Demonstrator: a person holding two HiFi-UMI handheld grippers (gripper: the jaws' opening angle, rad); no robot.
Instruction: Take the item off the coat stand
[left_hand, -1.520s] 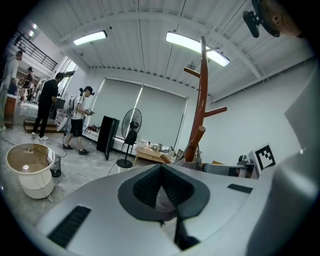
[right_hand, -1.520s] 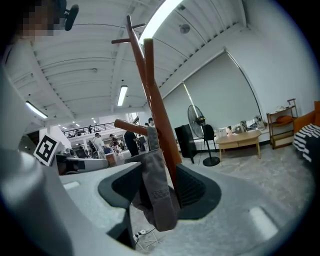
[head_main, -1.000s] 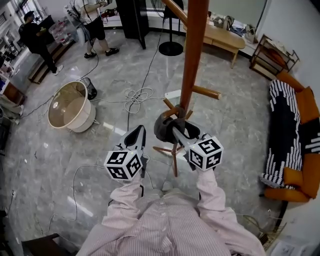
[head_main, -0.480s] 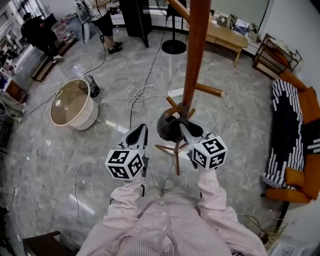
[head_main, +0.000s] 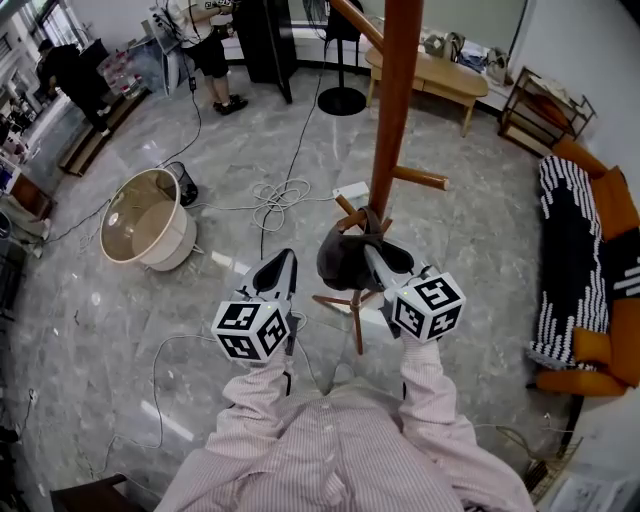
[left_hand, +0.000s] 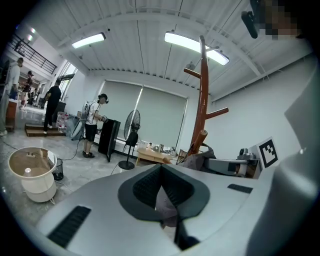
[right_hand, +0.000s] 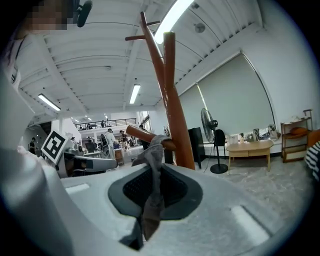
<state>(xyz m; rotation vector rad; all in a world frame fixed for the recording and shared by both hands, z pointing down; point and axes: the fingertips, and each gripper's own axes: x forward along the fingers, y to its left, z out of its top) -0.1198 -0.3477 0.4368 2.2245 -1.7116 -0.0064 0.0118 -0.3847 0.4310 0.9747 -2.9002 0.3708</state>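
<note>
Right gripper (head_main: 370, 258) jaws: wide before, closing | cloth (head_main: 340, 262) edge between (on peg (right_hand: 135, 133))

Quick headcount: one coat stand (head_main: 390, 120), one grey cloth (head_main: 345, 258). Two people in the upper left, one in black (head_main: 72, 78) and one in shorts (head_main: 208, 45). One beige tub (head_main: 140, 218), one black bin (head_main: 182, 183), one cable coil (head_main: 278, 195), one fan (head_main: 342, 98), one bench (head_main: 440, 75), one rack (head_main: 535, 105), one orange sofa (head_main: 605, 215).
</note>
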